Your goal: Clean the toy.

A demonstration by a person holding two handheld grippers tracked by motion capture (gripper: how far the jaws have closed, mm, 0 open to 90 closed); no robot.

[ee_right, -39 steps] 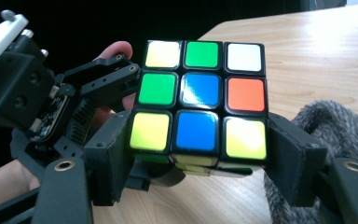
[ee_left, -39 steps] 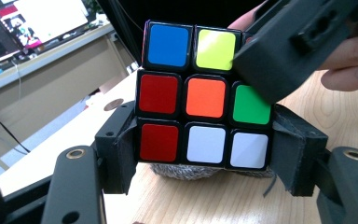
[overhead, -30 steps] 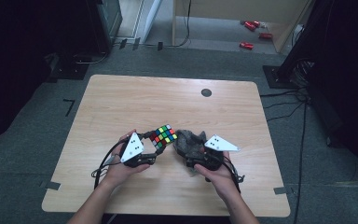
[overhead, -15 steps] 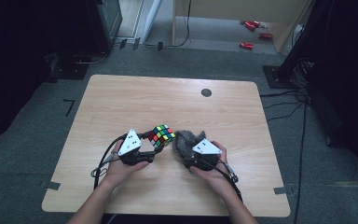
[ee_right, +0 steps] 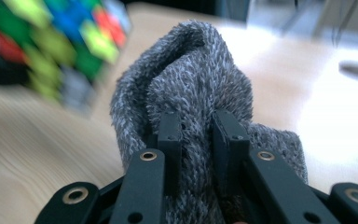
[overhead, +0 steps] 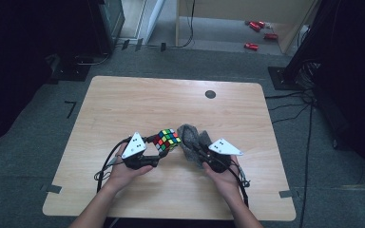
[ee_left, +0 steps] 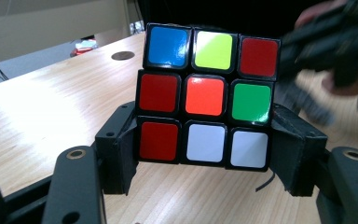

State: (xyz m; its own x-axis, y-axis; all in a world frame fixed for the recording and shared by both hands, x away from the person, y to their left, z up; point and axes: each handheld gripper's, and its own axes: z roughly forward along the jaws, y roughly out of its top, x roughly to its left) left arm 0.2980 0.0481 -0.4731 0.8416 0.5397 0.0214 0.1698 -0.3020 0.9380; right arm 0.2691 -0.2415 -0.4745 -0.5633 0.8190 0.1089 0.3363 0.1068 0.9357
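Grey fuzzy cloth [ee_right: 200,93] bunches up between the jaws of the right gripper [ee_right: 196,140], which have just been closing and now pinch a fold of it tight, the rest of the cloth rising in a soft hump above the pads. In the high view the same cloth [overhead: 190,137] sits on the wooden table [overhead: 123,104] just ahead of the right gripper [overhead: 204,154], held in the person's right hand [overhead: 225,175] near the table's front edge. Beside it, the left gripper [ee_left: 205,156] has its jaws clamped on the bottom row of a colour cube [ee_left: 207,95], one jaw on each side, with the cube upright and lifted a little off the tabletop. From above, the cube [overhead: 167,139] lies between the two grippers, just beside the cloth; whether they touch cannot be told. The left hand [overhead: 123,171] holds the left gripper [overhead: 154,152] with its cable looping back toward the person. Farther off, a small dark round disc [overhead: 210,94] is set in the table near its back edge, and beyond the table some red things [overhead: 252,46] lie on the floor.
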